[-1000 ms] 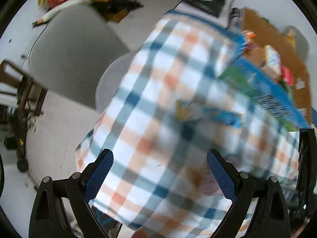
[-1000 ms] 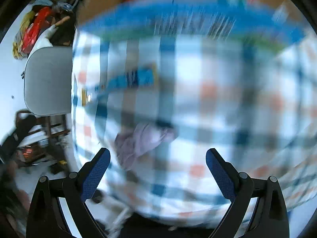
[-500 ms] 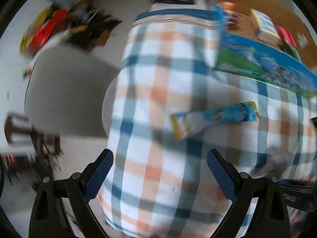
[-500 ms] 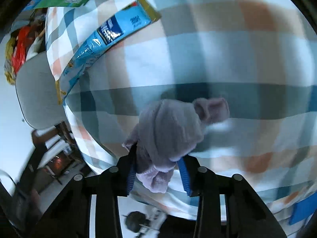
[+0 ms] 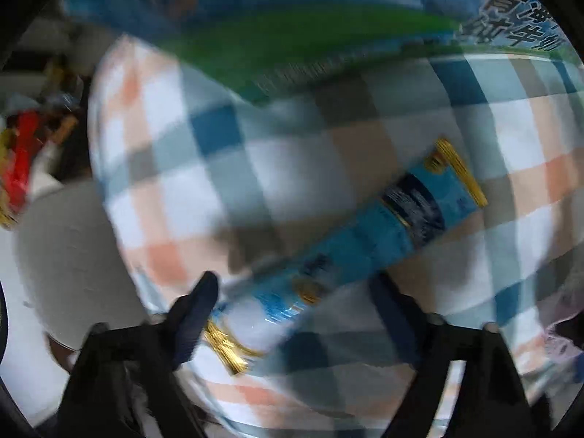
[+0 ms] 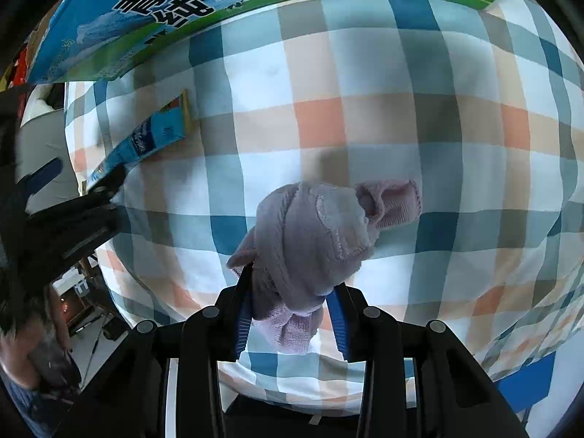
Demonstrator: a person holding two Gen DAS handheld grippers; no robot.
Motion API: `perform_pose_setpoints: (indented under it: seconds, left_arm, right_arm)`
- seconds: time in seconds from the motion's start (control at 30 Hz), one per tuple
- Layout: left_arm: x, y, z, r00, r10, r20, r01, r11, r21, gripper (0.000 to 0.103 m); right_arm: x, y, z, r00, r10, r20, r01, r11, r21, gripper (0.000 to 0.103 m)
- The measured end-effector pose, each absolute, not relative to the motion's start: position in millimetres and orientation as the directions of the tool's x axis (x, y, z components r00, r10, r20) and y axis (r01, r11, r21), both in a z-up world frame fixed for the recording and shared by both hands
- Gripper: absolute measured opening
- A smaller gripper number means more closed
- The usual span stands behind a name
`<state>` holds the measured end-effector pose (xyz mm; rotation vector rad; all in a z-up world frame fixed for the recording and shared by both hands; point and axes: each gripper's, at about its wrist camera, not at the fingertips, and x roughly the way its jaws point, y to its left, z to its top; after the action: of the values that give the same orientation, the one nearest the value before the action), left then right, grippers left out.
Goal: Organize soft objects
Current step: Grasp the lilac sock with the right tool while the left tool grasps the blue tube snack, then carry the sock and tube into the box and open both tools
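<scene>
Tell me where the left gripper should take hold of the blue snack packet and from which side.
Grip the blue snack packet across its narrow width near the near, gold-crimped end, coming down from above. It lies flat and diagonal on the checked cloth, and the open left gripper already straddles that end. The long body looks too wide lengthwise; the flat seal probably gives the pads little to hold.

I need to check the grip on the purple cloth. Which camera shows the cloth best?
The right wrist view: the cloth is sharp and centred, pinched in the right gripper. The left wrist view shows only a blurred scrap at its right edge.
</scene>
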<state>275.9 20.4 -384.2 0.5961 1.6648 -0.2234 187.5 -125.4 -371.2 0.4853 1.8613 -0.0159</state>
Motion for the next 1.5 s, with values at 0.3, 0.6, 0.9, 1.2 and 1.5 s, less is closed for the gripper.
perform_pose_setpoints:
  seconds: [0.3, 0.6, 0.9, 1.2, 1.5]
  left_arm:
    - [228.0, 3.1, -365.9, -0.246, 0.002, -0.969, 0.427, 0.898, -0.106, 0.075]
    - [244.0, 41.9, -326.6, -0.147, -0.066, -0.987, 0.266, 0.958, -0.104, 0.077]
    - [281.7, 35.1, -378.1, -0.161, 0.026, -0.987, 0.238, 0.971, -0.013, 0.073]
    - [248.5, 32.0, -374.0, -0.109, 0.067, -0.992, 0.246, 0.969, 0.038, 0.022]
    - [198.1, 19.8, -322.3, -0.039, -0.036, -0.999, 0.223, 0.974, -0.044, 0.017]
  right_arm:
    - [194.8, -133.7, -380.1, -0.297, 0.291, -0.909, 0.289, 0.935, 0.205, 0.039]
    - [203.7, -135.1, -383.9, -0.304, 0.211, -0.929, 0.235, 0.962, 0.142, 0.079]
    - [203.1, -123.9, -362.5, -0.198, 0.192, -0.961, 0.272, 0.953, 0.134, 0.080]
    - [190.4, -107.0, -388.2, -0.243, 0.172, -0.955, 0.280, 0.955, 0.100, 0.043]
    - [172.1, -130.3, -371.3, -0.185, 0.211, -0.960, 0.277, 0.948, 0.155, 0.032]
